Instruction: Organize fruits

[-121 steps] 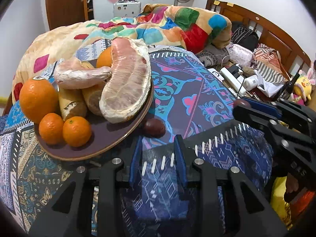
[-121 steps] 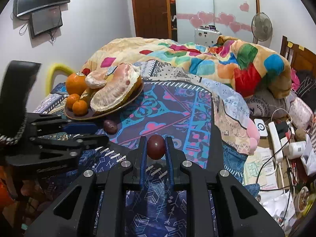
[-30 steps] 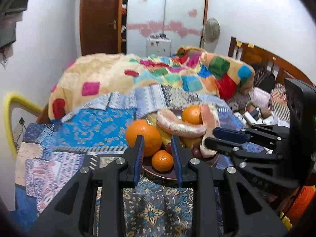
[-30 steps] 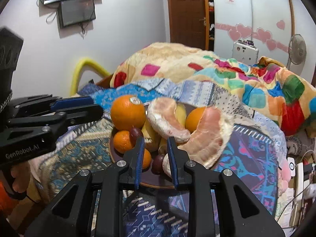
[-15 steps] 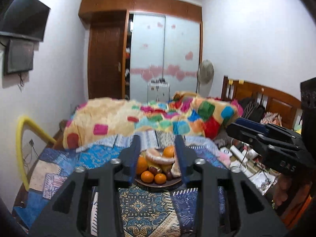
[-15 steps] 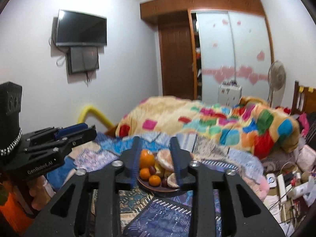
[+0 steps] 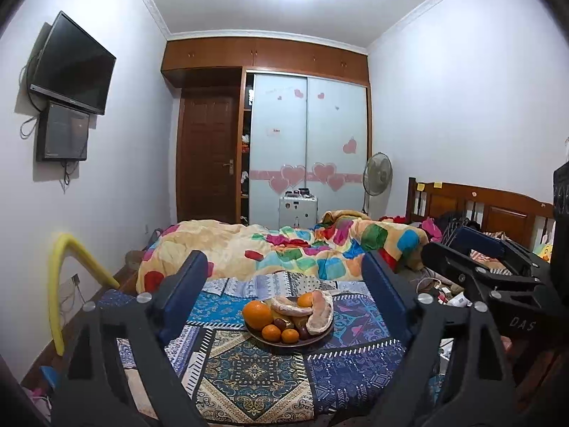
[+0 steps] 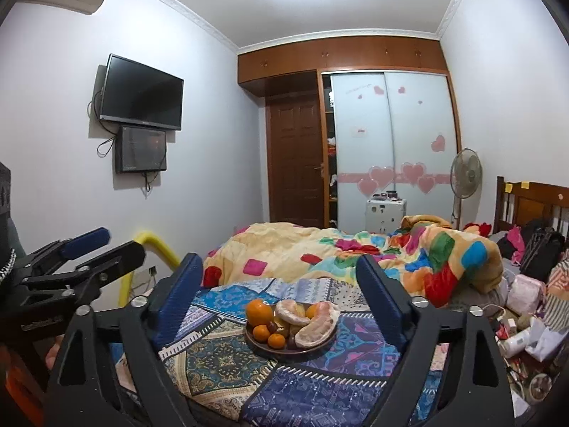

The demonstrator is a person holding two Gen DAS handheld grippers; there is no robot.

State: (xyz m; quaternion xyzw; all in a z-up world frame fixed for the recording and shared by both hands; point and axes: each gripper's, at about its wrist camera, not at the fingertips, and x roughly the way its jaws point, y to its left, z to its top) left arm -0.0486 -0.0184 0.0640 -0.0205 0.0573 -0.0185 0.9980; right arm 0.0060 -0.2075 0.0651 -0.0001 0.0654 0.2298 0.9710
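Hand-held grippers point(image 7: 284, 277) point(image 8: 279, 277) opening, empty; pomelo wedge point(image 8: 316, 325) lengthwise toward camera.

My two grippers are black with dark blue pads, the left gripper point(image 7: 284, 284) and the right gripper point(image 8: 279, 281) alike. The plate point(image 7: 313, 341) is dark brown. On it I see one big orange point(image 7: 256, 313), two small oranges point(image 7: 281, 334), pale pink peeled pomelo pieces point(image 7: 322, 311) and dark maroon small fruits point(image 7: 301, 329). The bedspread point(image 7: 249, 366) under it is patchwork in blues, turquoise, purple and white with geometric and floral prints. The blanket point(image 7: 284, 249) behind is cream-yellow with red, green, blue, pink and orange squares. The wardrobe doors point(image 7: 307, 142) are frosted white with pink hearts.
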